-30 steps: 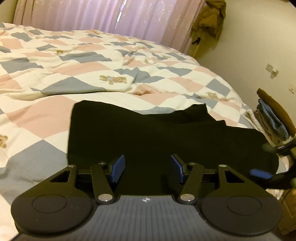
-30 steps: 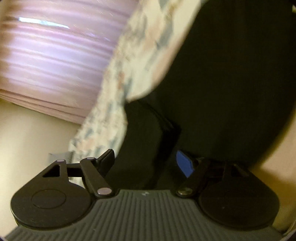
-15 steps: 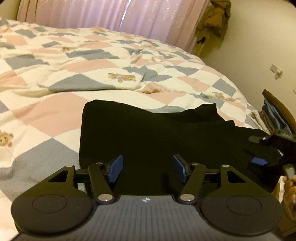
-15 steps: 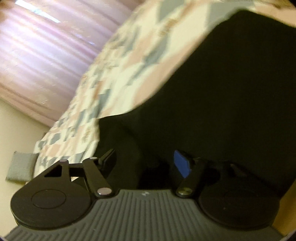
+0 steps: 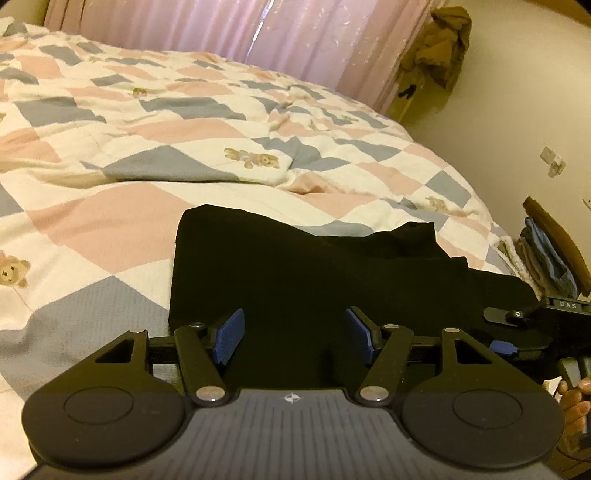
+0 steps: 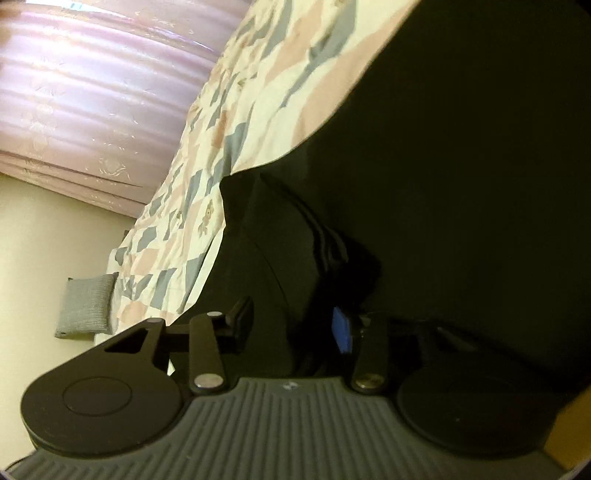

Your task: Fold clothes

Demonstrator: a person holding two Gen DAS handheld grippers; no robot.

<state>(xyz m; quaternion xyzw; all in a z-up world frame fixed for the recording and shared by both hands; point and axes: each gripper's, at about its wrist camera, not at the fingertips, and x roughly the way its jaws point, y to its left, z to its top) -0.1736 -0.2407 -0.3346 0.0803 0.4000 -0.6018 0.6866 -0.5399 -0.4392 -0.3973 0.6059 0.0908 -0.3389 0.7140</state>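
Note:
A black garment [image 5: 314,273] lies spread flat on the checked quilt [image 5: 129,192] of a bed. My left gripper [image 5: 293,334] is open and empty, its blue pads just above the garment's near edge. My right gripper [image 5: 506,332] shows at the right of the left wrist view, at the garment's right edge. In the right wrist view the right gripper [image 6: 291,325] is rolled on its side and open, with a fold of the black garment [image 6: 443,166] lying between its fingers.
Pink curtains [image 5: 229,33] hang behind the bed. A brown coat [image 5: 436,48] hangs in the far corner. A chair with folded clothes [image 5: 550,251] stands at the bed's right side. A grey cushion [image 6: 86,304] lies by the wall.
My left gripper has shifted left along the garment's near edge. My right gripper has come in at the garment's right edge and its view has swung across the cloth.

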